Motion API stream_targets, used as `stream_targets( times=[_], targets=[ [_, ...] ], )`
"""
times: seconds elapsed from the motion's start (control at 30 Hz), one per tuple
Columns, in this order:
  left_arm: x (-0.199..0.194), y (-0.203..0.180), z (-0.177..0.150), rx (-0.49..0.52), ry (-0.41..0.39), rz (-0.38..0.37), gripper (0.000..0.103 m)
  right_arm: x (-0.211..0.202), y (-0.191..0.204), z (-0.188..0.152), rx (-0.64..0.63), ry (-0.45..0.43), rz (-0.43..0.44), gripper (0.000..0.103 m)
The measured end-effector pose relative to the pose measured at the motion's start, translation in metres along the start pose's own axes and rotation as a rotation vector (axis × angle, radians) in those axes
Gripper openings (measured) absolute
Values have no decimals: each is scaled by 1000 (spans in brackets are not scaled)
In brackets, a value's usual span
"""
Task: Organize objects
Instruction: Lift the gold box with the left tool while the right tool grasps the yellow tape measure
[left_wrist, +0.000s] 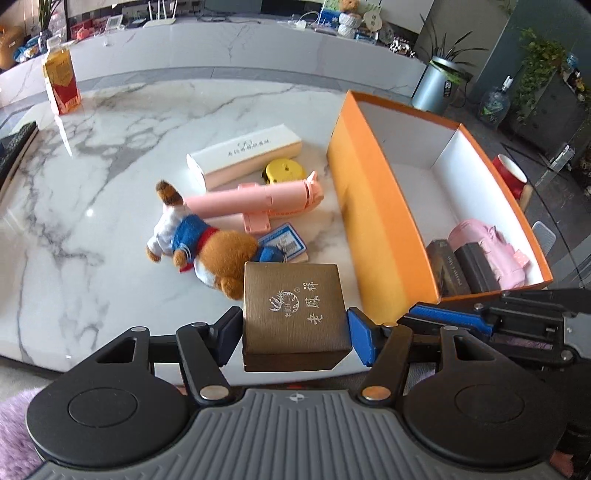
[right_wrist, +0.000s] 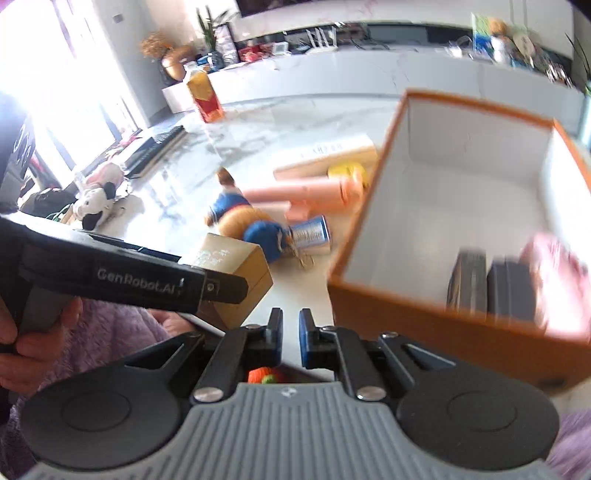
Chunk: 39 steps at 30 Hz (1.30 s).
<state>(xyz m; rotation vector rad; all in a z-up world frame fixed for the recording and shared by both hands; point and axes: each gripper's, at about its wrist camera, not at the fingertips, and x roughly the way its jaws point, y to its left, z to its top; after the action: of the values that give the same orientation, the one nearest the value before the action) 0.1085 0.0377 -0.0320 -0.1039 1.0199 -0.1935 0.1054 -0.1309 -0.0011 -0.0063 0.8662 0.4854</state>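
— Bronze-brown gift box (left_wrist: 293, 314) sits clamped between the fingers of our left gripper (left_wrist: 293, 334), both pads against its sides, lifted at the near edge of the marble table (left_wrist: 110, 155). How much have we put away?

— Some. Ahead and to the right of that gripper, the orange bin (left_wrist: 373, 218) already holds two dark boxes (left_wrist: 461, 267) and a pink item (left_wrist: 491, 245) at its near end; its far end is bare.

— And what is left?

— Straight ahead of the held box lie the plush dog (left_wrist: 207, 247), a blue card (left_wrist: 284, 243), the pink tube (left_wrist: 255, 201), a yellow tape measure (left_wrist: 284, 170) and a long white box (left_wrist: 243, 151).

— Our right gripper (right_wrist: 291, 339)?

— Nearly closed on nothing, just before the bin's near wall. We judge the task about a third done.
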Motion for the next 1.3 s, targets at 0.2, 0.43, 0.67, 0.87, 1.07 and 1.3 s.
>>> stream_targets(
  times=[0.2,0.43,0.67,0.87,1.07,1.3],
  targets=[
    [-4,13,44,83,-79,8,71,15,1,70,-85,51,-25,11],
    [23,40,85,68,-112,-9,71,80,-8,141,-127,162,-73,21],
    [49,68,100,0,-130,1,71,165,-26,183,-103,338,-103,43],
    [67,90,105,-66,-134,5,71,214,-32,197,-104,425,-153,52],
    [76,99,102,-97,-143,-9,71,243,-36,202,-111,484,-185,60],
    [79,102,100,-99,-140,-23,71,267,-44,195,-73,555,-192,62]
  ],
)
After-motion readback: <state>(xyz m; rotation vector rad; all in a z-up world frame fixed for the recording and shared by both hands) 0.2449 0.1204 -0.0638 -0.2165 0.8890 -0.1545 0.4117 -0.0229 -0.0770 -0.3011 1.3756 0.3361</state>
